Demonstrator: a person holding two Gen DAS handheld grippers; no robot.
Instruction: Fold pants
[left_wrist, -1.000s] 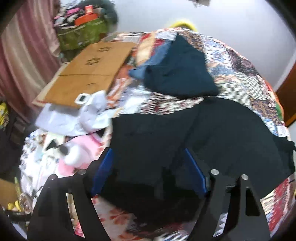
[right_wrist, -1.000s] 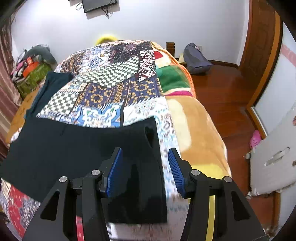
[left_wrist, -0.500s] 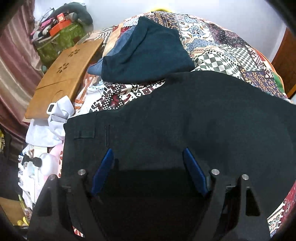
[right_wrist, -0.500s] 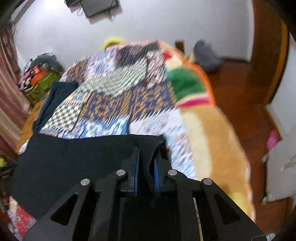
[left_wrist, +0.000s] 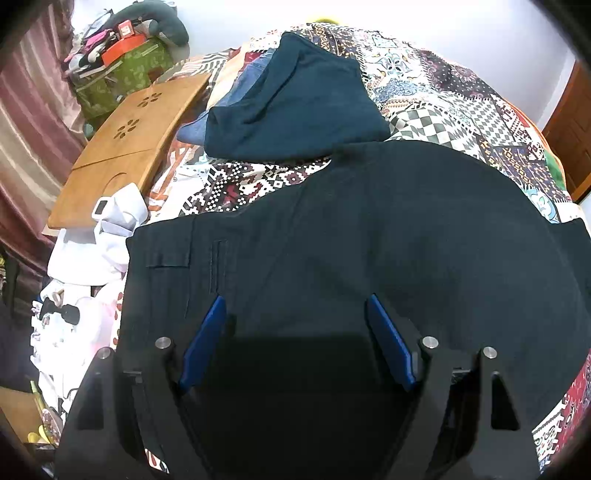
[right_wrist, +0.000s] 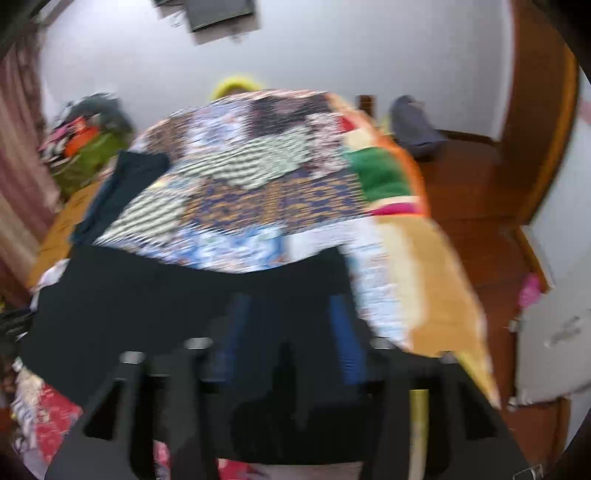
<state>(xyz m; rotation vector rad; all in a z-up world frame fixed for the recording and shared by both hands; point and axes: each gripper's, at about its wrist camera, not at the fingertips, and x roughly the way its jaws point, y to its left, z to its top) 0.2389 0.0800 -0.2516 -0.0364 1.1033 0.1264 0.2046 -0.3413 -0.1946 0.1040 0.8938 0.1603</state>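
Note:
Black pants (left_wrist: 388, 229) lie spread across a patchwork bedspread (left_wrist: 454, 110), waistband toward the left. My left gripper (left_wrist: 295, 314) is open, its blue pads straddling the black cloth just above it. The right wrist view is motion-blurred. There the pants (right_wrist: 147, 295) stretch leftward and my right gripper (right_wrist: 288, 317) sits over their right end with blue pads apart, open.
A folded dark teal garment (left_wrist: 295, 103) on blue jeans lies beyond the pants. A wooden lap tray (left_wrist: 125, 144), white cloth (left_wrist: 92, 243) and clutter sit at the bed's left edge. Wooden floor (right_wrist: 476, 206), a grey bag (right_wrist: 413, 125) and a door are right.
The right gripper, shut on the pants' end half a second ago, has opened and is moving. The left gripper came in low over the waist and holds there, still open.

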